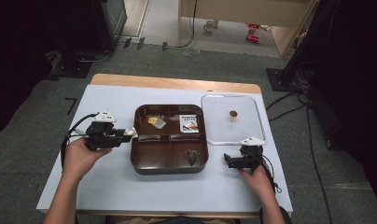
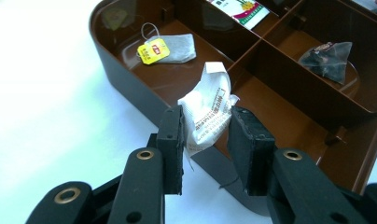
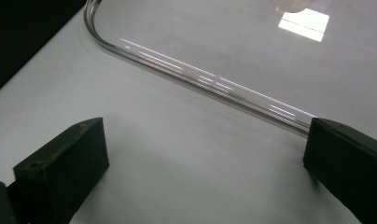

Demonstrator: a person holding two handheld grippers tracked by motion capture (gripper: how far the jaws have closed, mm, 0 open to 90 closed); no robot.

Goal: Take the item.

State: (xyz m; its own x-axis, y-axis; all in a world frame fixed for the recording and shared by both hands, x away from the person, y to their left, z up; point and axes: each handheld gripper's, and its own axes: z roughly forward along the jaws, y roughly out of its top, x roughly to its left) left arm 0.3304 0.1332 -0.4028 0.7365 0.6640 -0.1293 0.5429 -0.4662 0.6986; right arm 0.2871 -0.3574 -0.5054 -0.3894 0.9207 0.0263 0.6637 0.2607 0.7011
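Gripping a crumpled white sachet (image 2: 208, 111) between its black pads, the left gripper (image 1: 126, 134) is hovering at the left rim of the brown compartment tray (image 1: 169, 168), with the sachet hanging just over the tray's edge. In the left gripper view the jaws are pressing on both sides of the printed paper, which is sticking up above them. Inside the tray, a tea bag with a yellow tag (image 2: 165, 46) is lying in the far left compartment, a printed packet (image 1: 189, 123) is resting in the far right one, and a dark pyramid bag (image 2: 327, 59) is sitting in the near right one. The right gripper (image 1: 227, 160) is resting on the white table cover (image 1: 107, 186), its jaws standing wide with nothing between them, just near the front edge of the clear lid (image 3: 214, 81) lying right of the tray.
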